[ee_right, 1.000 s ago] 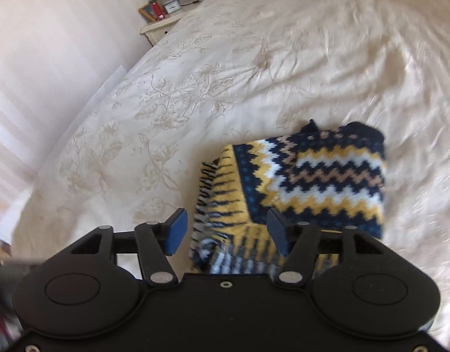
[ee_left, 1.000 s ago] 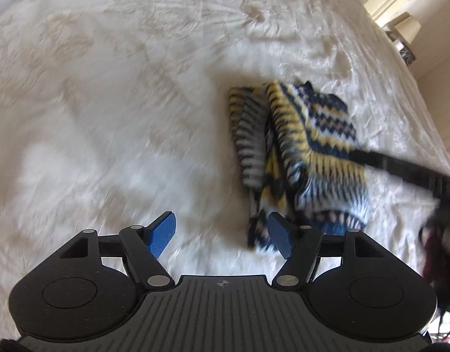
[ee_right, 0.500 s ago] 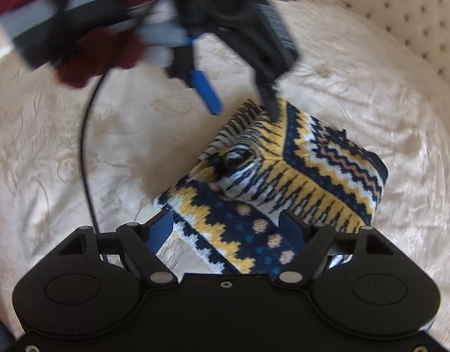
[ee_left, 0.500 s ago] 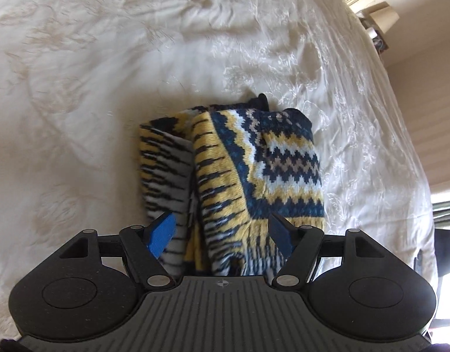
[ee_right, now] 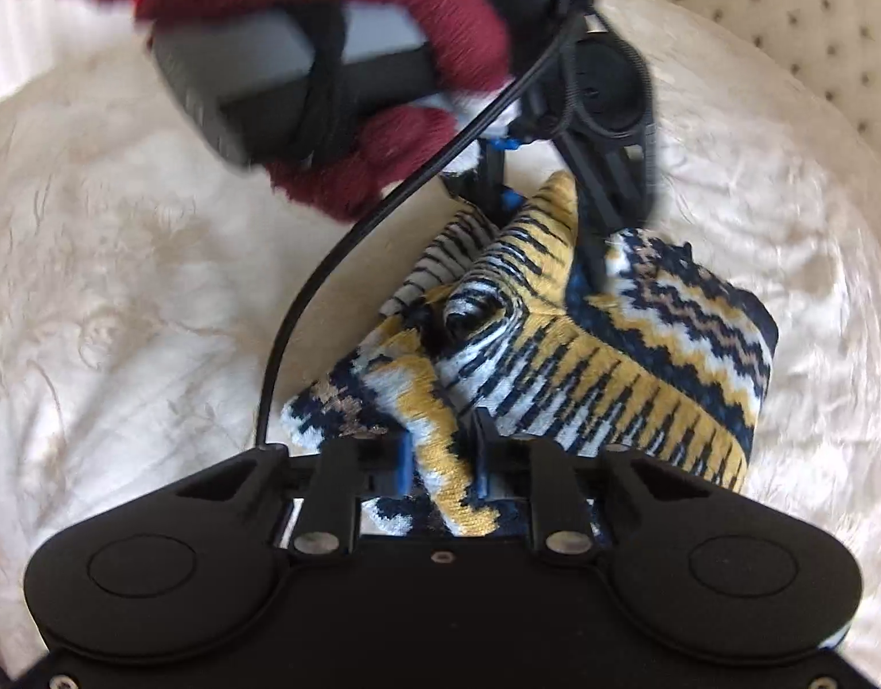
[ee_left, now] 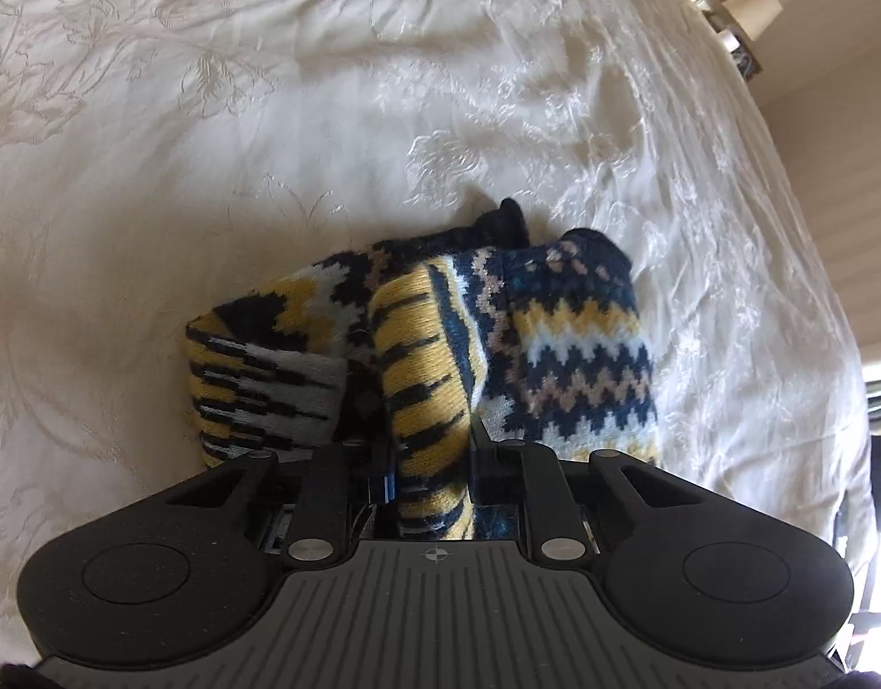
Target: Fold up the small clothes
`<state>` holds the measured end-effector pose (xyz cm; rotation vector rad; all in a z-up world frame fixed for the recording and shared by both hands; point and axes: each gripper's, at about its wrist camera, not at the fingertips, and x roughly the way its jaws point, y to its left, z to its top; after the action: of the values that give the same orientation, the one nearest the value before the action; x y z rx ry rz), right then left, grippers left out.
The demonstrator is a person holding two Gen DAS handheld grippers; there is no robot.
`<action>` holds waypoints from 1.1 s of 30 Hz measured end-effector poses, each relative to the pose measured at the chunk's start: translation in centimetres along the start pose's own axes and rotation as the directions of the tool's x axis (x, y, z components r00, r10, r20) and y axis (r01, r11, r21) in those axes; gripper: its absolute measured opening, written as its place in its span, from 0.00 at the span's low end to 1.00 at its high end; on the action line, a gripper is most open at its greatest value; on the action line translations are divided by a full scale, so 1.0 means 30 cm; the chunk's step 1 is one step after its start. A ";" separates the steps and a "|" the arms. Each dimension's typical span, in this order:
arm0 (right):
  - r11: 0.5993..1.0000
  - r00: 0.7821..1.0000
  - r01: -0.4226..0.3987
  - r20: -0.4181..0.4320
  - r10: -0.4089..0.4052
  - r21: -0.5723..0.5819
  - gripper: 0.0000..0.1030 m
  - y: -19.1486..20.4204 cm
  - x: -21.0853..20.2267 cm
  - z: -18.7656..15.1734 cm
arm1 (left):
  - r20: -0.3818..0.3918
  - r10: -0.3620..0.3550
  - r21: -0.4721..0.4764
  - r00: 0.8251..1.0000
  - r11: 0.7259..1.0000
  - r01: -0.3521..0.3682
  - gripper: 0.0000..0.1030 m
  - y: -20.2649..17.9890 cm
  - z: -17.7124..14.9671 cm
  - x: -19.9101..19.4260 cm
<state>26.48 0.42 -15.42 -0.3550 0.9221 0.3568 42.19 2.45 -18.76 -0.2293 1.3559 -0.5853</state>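
A small knitted sweater (ee_left: 578,344) with navy, yellow and white zigzag bands lies partly folded on a cream bedspread (ee_left: 268,115). My left gripper (ee_left: 431,459) is shut on a yellow-and-black striped fold of it. My right gripper (ee_right: 440,459) is shut on the near edge of the sweater (ee_right: 612,367) from the opposite side. In the right wrist view the left gripper (ee_right: 540,212) shows at the sweater's far edge, held by a hand in a dark red glove (ee_right: 354,57), with its black cable (ee_right: 337,264) hanging down.
The bedspread (ee_right: 124,287) stretches all around the sweater. A tufted headboard (ee_right: 784,17) stands at the far right of the right wrist view. A nightstand with a lamp (ee_left: 744,11) sits beyond the bed's far corner.
Both grippers were open half a second ago. They have moved in onto the sweater from opposite sides and shut on its folds, bunching the fabric up.
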 end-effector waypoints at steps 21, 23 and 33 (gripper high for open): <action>0.988 0.988 -0.152 -0.021 0.153 0.033 0.17 0.043 0.071 0.040 | 0.083 0.020 -0.022 0.996 1.000 -0.018 0.54 0.095 0.011 -0.101; 0.987 0.987 -0.156 -0.023 0.158 0.044 0.17 0.035 0.070 0.032 | 0.078 0.018 -0.036 0.997 0.999 -0.015 0.55 0.092 0.017 -0.072; 0.987 0.990 -0.141 0.021 0.139 0.073 0.17 0.019 0.022 0.046 | 0.148 0.025 0.049 0.989 0.998 -0.033 0.11 0.018 0.001 -0.137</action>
<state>27.56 1.63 -15.28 -0.2193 0.9452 0.4521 41.96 5.02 -15.53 -0.2071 1.1979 -0.5672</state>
